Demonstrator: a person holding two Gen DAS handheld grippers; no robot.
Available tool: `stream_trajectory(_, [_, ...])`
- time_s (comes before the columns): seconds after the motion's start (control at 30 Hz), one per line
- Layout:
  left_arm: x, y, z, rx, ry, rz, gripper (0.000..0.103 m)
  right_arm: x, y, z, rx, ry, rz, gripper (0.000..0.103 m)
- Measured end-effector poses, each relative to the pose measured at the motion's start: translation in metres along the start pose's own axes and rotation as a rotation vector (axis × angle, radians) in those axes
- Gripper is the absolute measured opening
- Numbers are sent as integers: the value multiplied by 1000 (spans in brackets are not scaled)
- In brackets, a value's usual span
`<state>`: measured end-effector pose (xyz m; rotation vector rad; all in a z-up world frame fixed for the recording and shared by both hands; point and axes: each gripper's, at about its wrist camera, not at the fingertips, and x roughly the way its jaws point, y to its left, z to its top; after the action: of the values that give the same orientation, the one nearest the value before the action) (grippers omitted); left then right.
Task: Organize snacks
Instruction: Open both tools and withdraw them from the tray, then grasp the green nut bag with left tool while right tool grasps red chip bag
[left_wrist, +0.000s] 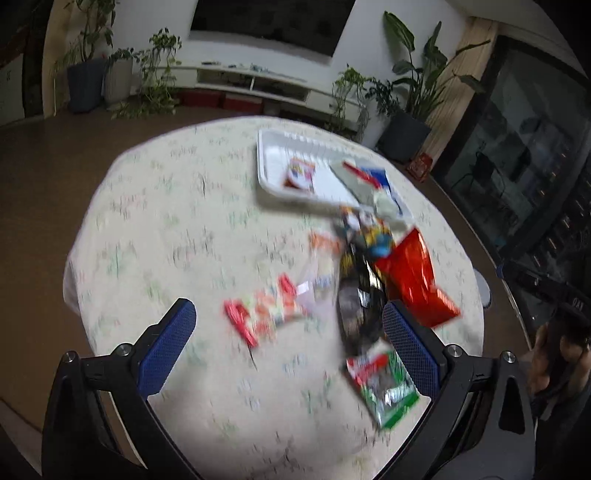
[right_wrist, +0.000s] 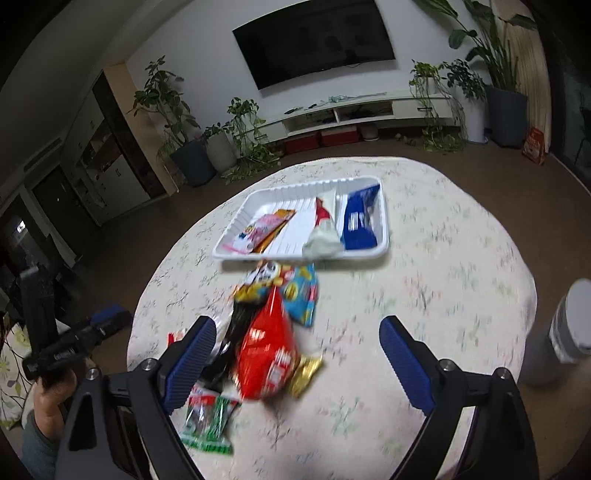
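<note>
A white tray (right_wrist: 291, 192) sits at the far side of the round table and holds a pink packet (right_wrist: 258, 230), a white-and-red packet (right_wrist: 323, 229) and a blue packet (right_wrist: 360, 218). Loose snacks lie in front of it: a big red bag (right_wrist: 267, 347), a black packet (right_wrist: 240, 325), a light blue packet (right_wrist: 303, 295), a gold packet (right_wrist: 304, 374) and a green packet (right_wrist: 210, 419). My right gripper (right_wrist: 297, 332) is open above the red bag. My left gripper (left_wrist: 290, 315) is open above a red-and-white packet (left_wrist: 266, 312); the tray (left_wrist: 273, 155) lies beyond it.
The table has a pale flowered cloth (right_wrist: 424, 280) and drops off to brown floor all round. A grey cylinder (right_wrist: 561, 332) stands off the table's right edge. Potted plants (right_wrist: 192, 147) and a TV shelf (right_wrist: 351, 114) line the far wall.
</note>
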<state>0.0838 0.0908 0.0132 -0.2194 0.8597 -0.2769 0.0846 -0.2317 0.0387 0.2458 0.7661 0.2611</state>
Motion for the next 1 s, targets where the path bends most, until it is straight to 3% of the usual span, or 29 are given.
stream_trajectory(0.23, [-2,-24,-44,25,33,-89,102,-4,8,-36,11,39,-2,89])
stream_trajectory(0.5, [-1,-67,-49,185,53,-28,101,9,28,-39,-81,86,-37,81])
stream_trajectory(0.8, [11,-73,-54,177,81,-16,101,29,49,-32,-198,97,-100,80])
stream_trajectory(1.0, [15,-73,-56,163,95,-18,101,52,54,-24,-224,143,-94,73])
